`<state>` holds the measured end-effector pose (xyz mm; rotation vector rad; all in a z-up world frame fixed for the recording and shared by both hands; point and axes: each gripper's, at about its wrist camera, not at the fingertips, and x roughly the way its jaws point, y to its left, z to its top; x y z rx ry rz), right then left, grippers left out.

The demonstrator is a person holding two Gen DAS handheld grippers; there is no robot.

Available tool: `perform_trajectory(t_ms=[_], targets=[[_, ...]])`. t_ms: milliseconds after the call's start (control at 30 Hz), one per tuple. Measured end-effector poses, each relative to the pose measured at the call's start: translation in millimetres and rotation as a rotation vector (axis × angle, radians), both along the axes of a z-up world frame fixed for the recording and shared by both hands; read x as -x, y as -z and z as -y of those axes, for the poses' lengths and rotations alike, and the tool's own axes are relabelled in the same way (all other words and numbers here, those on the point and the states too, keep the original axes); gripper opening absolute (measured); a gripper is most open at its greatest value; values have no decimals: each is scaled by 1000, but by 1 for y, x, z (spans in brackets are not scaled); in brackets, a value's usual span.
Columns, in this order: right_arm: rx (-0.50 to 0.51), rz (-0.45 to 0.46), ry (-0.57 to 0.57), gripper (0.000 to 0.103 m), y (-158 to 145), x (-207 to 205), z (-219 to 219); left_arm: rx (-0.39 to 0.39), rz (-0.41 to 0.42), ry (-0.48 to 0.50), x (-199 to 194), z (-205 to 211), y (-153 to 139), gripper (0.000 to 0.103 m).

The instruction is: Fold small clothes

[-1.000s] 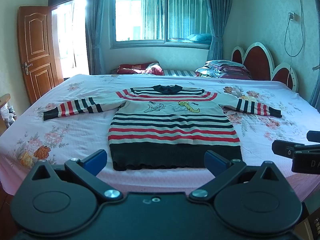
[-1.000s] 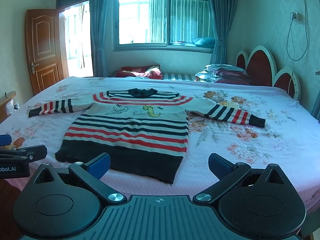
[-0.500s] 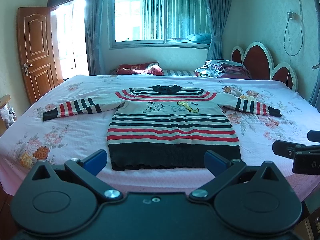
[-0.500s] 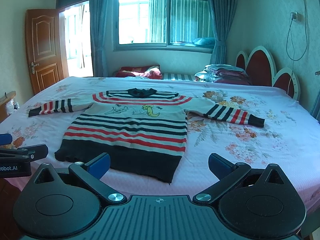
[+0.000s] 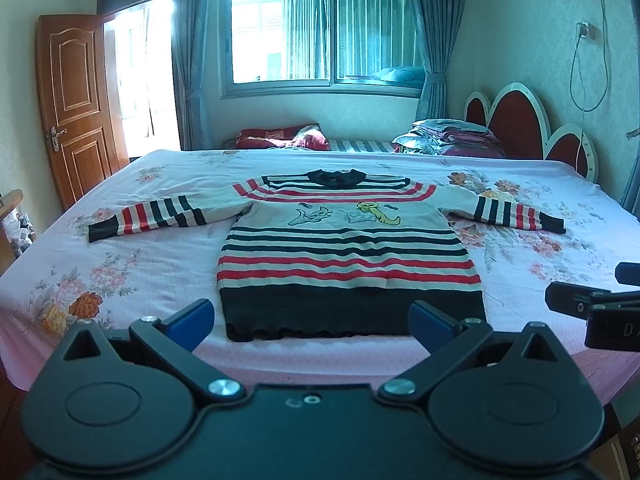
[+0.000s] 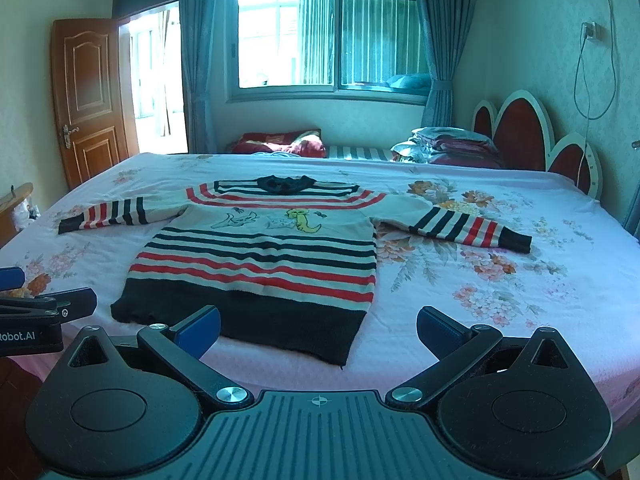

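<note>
Sweater (image 5: 344,256) flat on bed (image 5: 160,264), sleeves out, red/black stripes; both tools (image 5: 312,320) (image 6: 318,330) spread apart.

Bed (image 5: 168,264) with pink floral sheet; red scalloped headboard (image 5: 516,120) at right. Large bright window (image 5: 320,36) with blue curtains (image 5: 432,40) on far wall. Brown wooden door (image 5: 76,100) open at left.

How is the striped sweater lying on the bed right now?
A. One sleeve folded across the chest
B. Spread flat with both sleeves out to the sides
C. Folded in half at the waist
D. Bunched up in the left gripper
B: the striped sweater lies flat on the bed, both sleeves stretched sideways, with the left gripper and right gripper open short of it.
</note>
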<state>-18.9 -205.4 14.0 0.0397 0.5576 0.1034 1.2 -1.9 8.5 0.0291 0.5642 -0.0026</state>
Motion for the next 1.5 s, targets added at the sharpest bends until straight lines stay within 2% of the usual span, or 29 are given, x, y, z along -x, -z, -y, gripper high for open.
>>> perform_trajectory(t_ms=[1233, 1500], targets=[[1, -5, -4, 103, 4, -2, -7, 8, -2, -6, 4, -6, 3, 103], [-9, -8, 13, 103, 6, -10, -2, 3, -11, 6, -11, -6, 3, 103]])
